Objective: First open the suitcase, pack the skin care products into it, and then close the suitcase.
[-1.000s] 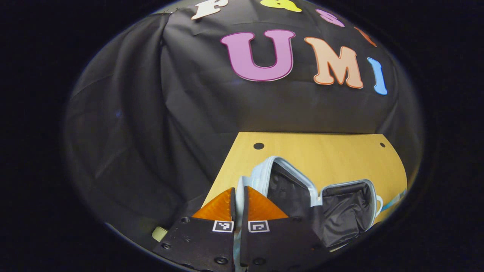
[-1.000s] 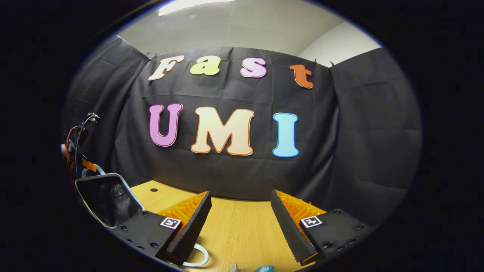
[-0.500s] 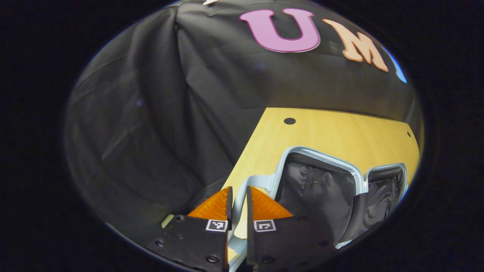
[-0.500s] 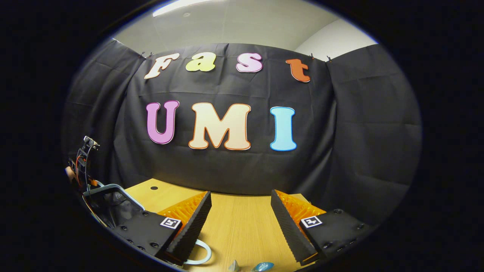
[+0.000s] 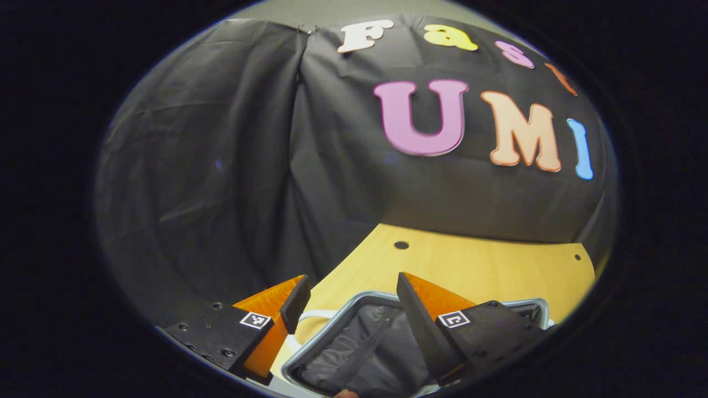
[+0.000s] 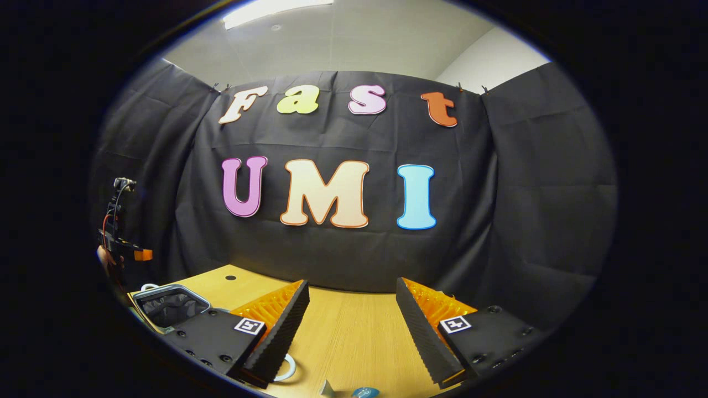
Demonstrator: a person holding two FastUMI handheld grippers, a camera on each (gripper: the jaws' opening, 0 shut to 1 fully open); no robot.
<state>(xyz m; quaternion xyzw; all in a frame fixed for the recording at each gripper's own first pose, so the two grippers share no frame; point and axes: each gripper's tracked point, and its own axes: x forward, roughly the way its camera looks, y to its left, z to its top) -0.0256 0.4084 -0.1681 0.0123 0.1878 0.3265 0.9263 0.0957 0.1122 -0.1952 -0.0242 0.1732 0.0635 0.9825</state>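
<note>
Suitcase (image 5: 354, 342) now lies open flat on the table (image 5: 487, 265); the left gripper (image 5: 351, 301), clamped on its handle a moment ago, has let go and spread wide. Right gripper (image 6: 352, 309) waits wide above the table, so packing comes next.

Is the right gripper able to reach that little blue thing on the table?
Probably yes. The right gripper is open, and the blue thing lies on the table just below and ahead of its fingers with nothing between them. It would need to dip down a bit.
</note>
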